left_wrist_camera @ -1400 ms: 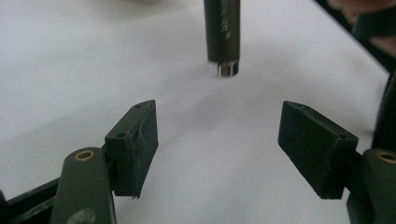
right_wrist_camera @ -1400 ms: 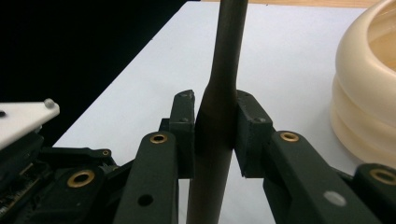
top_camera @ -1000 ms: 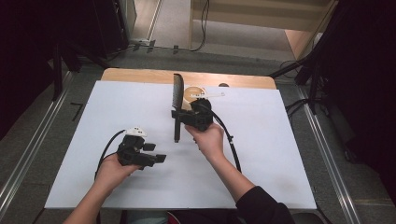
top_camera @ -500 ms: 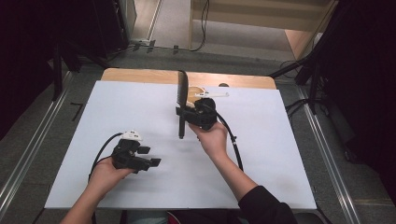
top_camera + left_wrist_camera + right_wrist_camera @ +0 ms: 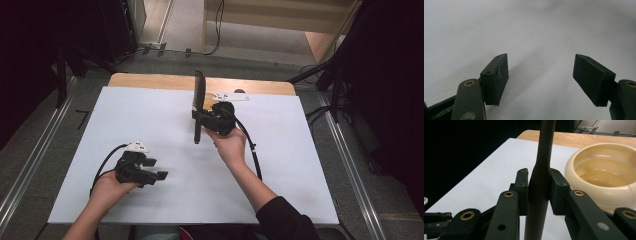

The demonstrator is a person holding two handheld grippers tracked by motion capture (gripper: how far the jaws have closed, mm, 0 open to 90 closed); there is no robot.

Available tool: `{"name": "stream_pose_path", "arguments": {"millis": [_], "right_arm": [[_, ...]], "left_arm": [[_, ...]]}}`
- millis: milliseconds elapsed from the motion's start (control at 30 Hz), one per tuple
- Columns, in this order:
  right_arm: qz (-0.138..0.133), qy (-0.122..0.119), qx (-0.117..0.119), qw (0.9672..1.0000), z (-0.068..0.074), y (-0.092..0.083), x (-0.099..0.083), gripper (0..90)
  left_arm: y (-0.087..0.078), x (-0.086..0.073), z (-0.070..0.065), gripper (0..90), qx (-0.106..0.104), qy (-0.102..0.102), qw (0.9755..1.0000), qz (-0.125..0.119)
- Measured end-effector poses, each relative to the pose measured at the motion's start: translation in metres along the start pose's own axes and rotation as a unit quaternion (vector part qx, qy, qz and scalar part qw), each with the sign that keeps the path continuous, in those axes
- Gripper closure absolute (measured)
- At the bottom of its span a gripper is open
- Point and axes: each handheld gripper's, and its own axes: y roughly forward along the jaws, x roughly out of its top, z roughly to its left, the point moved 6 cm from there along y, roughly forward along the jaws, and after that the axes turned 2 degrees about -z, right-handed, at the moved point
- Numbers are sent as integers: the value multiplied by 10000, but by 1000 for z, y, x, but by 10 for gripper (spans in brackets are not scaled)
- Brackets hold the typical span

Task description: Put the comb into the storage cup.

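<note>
Currently: right gripper point(image 5: 539, 192) clamps a dark tool point(image 5: 198, 102) upright; left gripper point(image 5: 540, 80) wide, empty.
Keep tool vertical, lower gently into bowl point(image 5: 602, 170) at table's point(image 5: 150, 125) far edge.

The high view looks forward and down from above the near edge of the desk point(image 5: 150, 115) and takes in its whole white top. The left gripper view is very close above the bare white surface. The right gripper view looks low toward the far edge, past a cream bowl point(image 5: 604, 170). All views share the white top.
</note>
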Motion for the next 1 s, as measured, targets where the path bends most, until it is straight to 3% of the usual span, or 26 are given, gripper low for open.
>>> {"name": "stream_pose_path", "arguments": {"millis": [633, 1000], "right_arm": [[-202, 145, 54, 9997, -7, -1, 24, 701], [-245, 87, 185, 9995, -12, 1, 40, 700]], "left_arm": [[-4, -5, 1, 297, 84, -147, 9998, -53], [-7, -8, 2, 297, 64, -211, 9997, -80]]}}
